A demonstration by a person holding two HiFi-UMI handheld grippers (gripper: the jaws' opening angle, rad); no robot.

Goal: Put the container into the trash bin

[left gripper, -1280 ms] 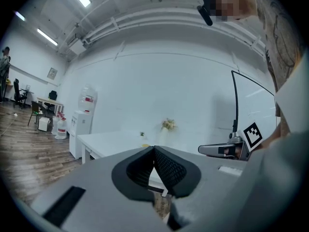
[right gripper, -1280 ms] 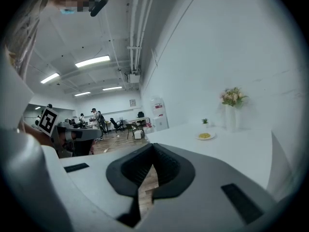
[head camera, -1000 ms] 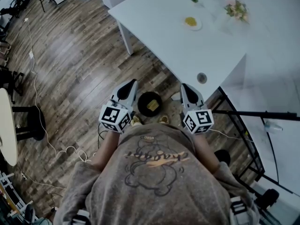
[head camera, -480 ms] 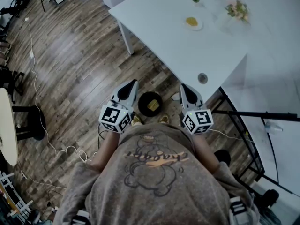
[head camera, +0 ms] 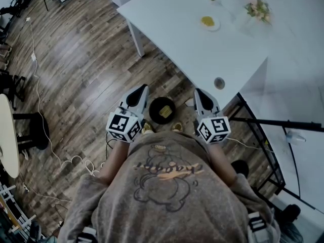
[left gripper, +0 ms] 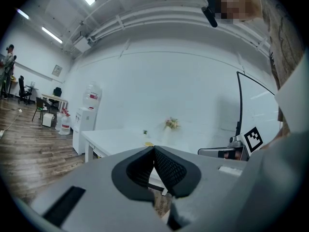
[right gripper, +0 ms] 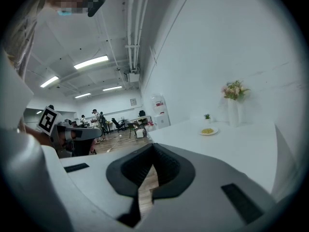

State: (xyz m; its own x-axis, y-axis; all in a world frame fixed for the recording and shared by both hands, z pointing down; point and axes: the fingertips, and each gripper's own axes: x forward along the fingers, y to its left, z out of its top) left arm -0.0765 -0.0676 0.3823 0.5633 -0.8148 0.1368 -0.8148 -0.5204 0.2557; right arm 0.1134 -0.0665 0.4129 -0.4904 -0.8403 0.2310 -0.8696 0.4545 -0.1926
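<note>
Wood floor under me, white worktop (head camera: pixel 202 49) ahead. Trash bin (head camera: pixel 153 110) stands on the floor between my left tool (head camera: pixel 142 90) and right tool (head camera: pixel 199 93). Both tools are fully closed with nothing between the jaws. A yellowish container (head camera: pixel 164 114) seems to lie inside the bin. Nothing has shifted over the last second, neither tools nor bin, so the task looks done and my hands are idle.

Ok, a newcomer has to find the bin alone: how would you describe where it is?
Find the big white table and follow its near edge down to the wooden floor. The bin stands there, right in front of the person. It is the only round black thing nearby, open-topped with something yellowish inside.
</note>
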